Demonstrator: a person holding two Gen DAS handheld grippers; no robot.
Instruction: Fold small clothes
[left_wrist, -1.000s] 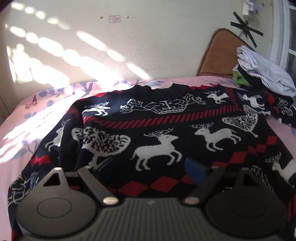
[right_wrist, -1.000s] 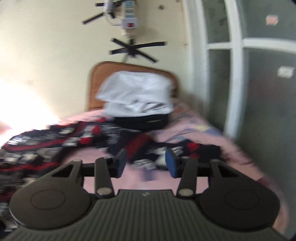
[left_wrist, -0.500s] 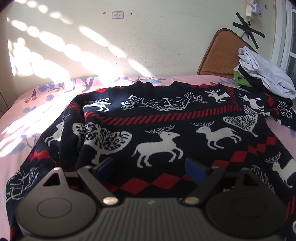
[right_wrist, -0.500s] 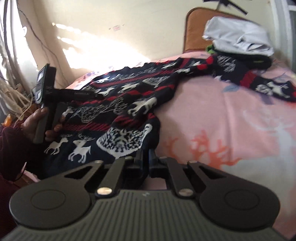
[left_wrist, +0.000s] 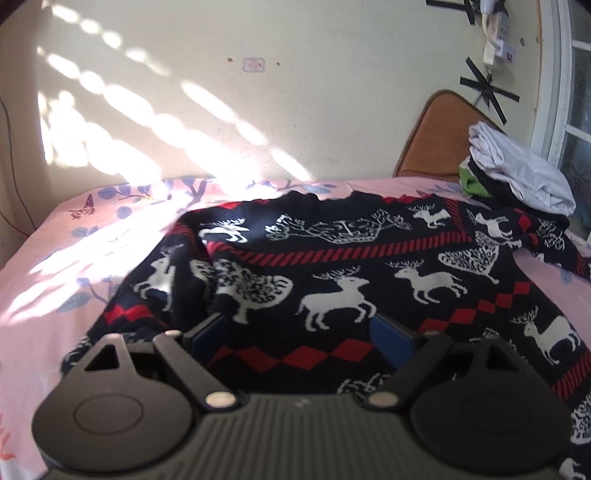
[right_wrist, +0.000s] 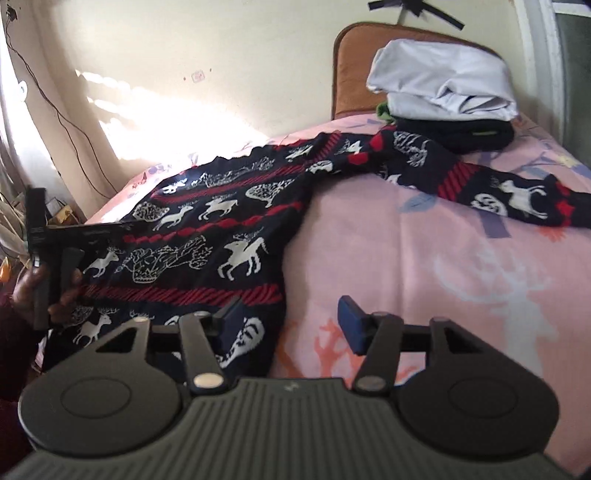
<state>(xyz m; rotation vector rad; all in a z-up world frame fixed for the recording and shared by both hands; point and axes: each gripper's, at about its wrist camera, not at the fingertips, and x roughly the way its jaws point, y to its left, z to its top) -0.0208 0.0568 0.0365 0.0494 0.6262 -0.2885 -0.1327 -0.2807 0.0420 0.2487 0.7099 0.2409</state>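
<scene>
A dark navy sweater (left_wrist: 332, 273) with white reindeer and red bands lies spread flat on a pink bedsheet (left_wrist: 92, 266), collar toward the wall. It also shows in the right wrist view (right_wrist: 207, 236), one sleeve (right_wrist: 480, 184) stretched out to the right. My left gripper (left_wrist: 299, 334) is open and empty, just above the sweater's lower hem. My right gripper (right_wrist: 290, 323) is open and empty over the sweater's right side edge near the hem. The left gripper's body and the hand on it (right_wrist: 48, 258) show at the far left of the right wrist view.
A stack of folded clothes (right_wrist: 443, 88), white on top of black and green, sits at the bed's far right corner against a brown headboard (right_wrist: 351, 66). A wall runs behind the bed. A window frame (left_wrist: 554, 92) stands at the right. Cables hang at the left wall.
My right gripper was shut on the sweater's edge half a second ago and has opened and let it go. The left gripper stayed open and shifted slightly.
</scene>
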